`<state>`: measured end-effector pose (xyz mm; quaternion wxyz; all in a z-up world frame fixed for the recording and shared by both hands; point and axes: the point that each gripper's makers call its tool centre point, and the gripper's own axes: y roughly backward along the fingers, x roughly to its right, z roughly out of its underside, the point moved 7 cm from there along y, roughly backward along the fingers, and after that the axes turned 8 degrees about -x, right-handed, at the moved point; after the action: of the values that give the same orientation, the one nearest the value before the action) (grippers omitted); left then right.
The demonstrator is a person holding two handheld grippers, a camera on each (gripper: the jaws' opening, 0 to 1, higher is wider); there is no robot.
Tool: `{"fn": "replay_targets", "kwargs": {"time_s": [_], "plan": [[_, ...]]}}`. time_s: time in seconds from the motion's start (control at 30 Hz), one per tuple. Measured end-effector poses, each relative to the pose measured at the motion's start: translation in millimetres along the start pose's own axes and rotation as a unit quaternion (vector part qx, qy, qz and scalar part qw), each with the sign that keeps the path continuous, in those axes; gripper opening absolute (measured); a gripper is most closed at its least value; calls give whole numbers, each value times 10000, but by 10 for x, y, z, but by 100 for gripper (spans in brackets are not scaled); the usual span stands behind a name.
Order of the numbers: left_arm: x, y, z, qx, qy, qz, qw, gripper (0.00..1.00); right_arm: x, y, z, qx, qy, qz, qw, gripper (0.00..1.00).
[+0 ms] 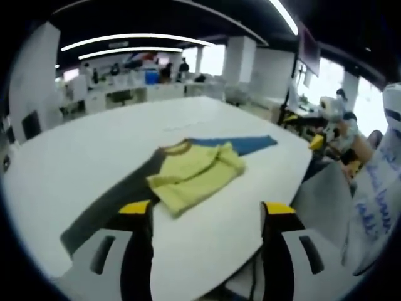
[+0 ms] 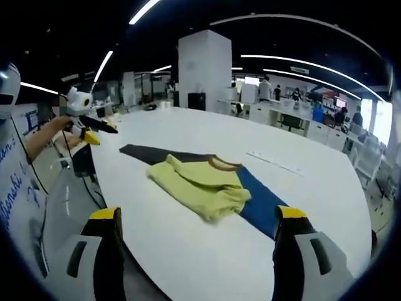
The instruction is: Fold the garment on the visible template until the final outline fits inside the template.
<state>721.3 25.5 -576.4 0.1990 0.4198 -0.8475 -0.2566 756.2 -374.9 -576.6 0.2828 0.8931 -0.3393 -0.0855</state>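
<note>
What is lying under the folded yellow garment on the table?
Under the yellow garment lies a flat template, dark grey on one side and blue on the other. Its middle is covered, so where the colours meet cannot be seen.

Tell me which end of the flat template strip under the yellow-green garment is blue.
The blue end sticks out by the garment's brown collar; the opposite end, past the yellow-green garment, is dark grey.
</note>
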Motion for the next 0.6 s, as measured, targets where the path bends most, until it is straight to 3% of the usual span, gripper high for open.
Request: {"fn": "replay_targets", "kwargs": {"time_s": [0.1,0.6], "plan": [[-57,-75,-30,39,-6,69,10000,56,-8,-4,2,-12,25,3,10000,100],[-247,-336,-74,-134,44,178,9997,46,105,2,-59,105,-24,180,9998,100]]}}
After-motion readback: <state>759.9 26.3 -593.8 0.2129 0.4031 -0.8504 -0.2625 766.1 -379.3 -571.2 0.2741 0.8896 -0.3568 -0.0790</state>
